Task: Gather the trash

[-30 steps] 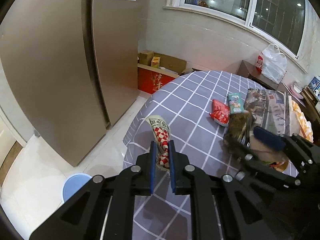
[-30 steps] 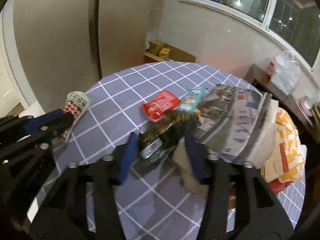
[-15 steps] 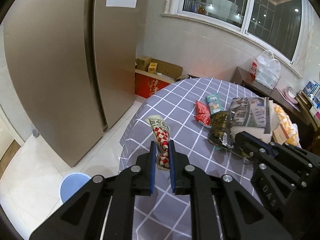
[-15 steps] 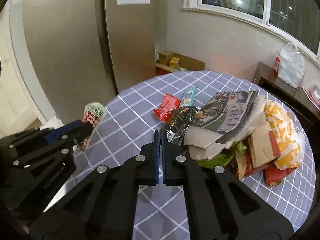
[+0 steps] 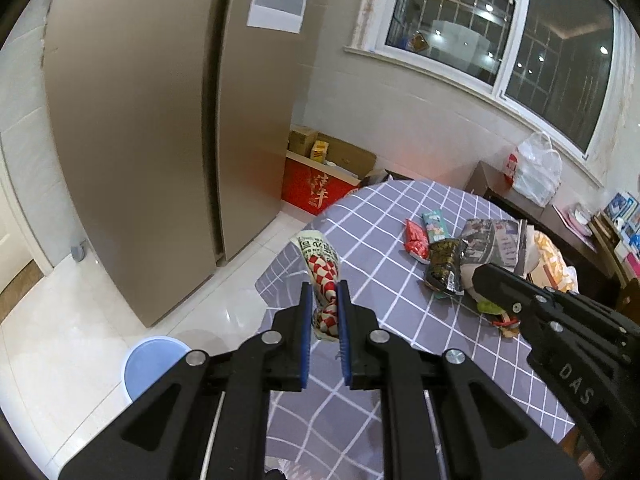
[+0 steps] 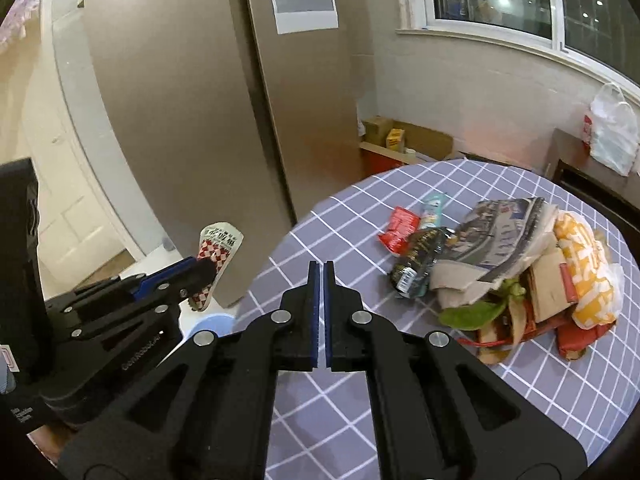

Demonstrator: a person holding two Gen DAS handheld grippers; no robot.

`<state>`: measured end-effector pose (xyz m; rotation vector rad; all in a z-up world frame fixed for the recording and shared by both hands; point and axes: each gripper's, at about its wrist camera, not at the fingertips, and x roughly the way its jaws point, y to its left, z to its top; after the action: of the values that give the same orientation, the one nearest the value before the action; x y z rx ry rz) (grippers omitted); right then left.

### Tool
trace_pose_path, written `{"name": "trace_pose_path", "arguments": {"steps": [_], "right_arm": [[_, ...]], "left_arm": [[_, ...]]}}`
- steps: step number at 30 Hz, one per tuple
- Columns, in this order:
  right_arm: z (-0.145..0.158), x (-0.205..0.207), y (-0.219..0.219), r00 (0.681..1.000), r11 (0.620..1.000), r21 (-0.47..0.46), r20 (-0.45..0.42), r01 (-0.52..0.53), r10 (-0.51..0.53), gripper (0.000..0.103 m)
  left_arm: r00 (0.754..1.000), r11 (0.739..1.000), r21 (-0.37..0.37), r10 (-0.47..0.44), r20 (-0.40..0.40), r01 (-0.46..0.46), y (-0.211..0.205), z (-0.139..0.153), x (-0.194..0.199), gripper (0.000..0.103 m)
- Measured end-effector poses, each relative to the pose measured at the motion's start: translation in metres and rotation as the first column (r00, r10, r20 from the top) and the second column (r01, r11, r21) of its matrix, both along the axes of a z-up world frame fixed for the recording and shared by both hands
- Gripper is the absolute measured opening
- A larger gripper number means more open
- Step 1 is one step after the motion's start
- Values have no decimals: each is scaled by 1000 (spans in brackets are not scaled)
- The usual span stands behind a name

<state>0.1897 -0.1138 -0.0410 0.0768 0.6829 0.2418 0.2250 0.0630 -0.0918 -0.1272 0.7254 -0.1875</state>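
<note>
My left gripper is shut on a crumpled red-and-white checkered wrapper, held in the air over the near edge of the round table. The right wrist view shows the same wrapper sticking up from the left gripper, above the floor. My right gripper is shut with nothing between its pads, above the table. A dark snack wrapper, a red packet and a teal packet lie on the checked cloth beside a heap of newspaper and scraps.
A light blue bin stands on the white floor below the table edge. A tall brown fridge fills the left. Behind the table are a red box and cartons. A white plastic bag sits on a dark sideboard.
The right gripper closed from open around the dark wrapper, which stayed on the table, then rose and drew back. The left gripper lifted away with the checkered wrapper.
</note>
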Motion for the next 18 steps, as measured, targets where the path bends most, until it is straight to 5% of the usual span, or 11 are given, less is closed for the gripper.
{"name": "trace_pose_path", "arguments": {"steps": [7,10,18], "right_arm": [[-8,21,-5,995,995,-46,-43,87,-89,9],[-16,30,-11,991,989,-90,-51,120,-125,60],[-38,62,-13,987,969,-212,-67,126,-143,58]], "left_arm": [[1000,1000,-4,-2,-31,2,-4,-7,16,11],[999,1000,-8,-25,-47,25,-17,-15,29,11],[997,999,24,-37,-74,39,-34,-35,60,11]]}}
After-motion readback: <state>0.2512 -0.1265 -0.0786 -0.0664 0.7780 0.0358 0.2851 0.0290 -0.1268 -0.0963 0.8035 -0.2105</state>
